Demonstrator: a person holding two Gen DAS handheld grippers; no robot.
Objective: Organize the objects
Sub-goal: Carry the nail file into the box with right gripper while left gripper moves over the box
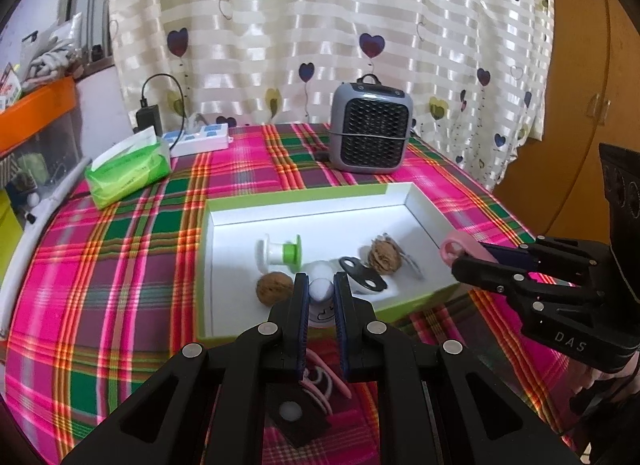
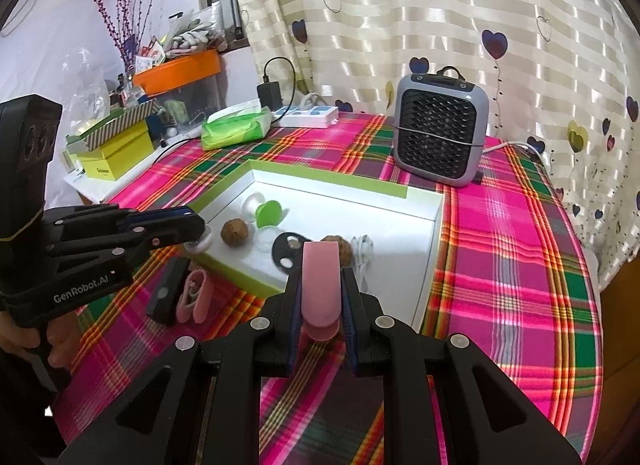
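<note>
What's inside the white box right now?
In the box: a green-white spool, two walnuts, a black tag, a white cable. The left gripper and its white piece hide the near floor.

A pink, green and yellow plaid tablecloth [image 1: 120,265] is showing beneath a white, green-edged box [image 1: 304,197]; the heater [image 1: 370,127] is looking grey.

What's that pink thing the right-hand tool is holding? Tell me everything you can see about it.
The pink piece is a flat, smooth strip that looks like plastic or rubber, with rounded ends. The left wrist view shows a hole through its far tip. The right gripper has its jaws shut on its sides, holding it pointing forward, off the cloth, at the near edge of the white tray. Only the jaws touch it.
</note>
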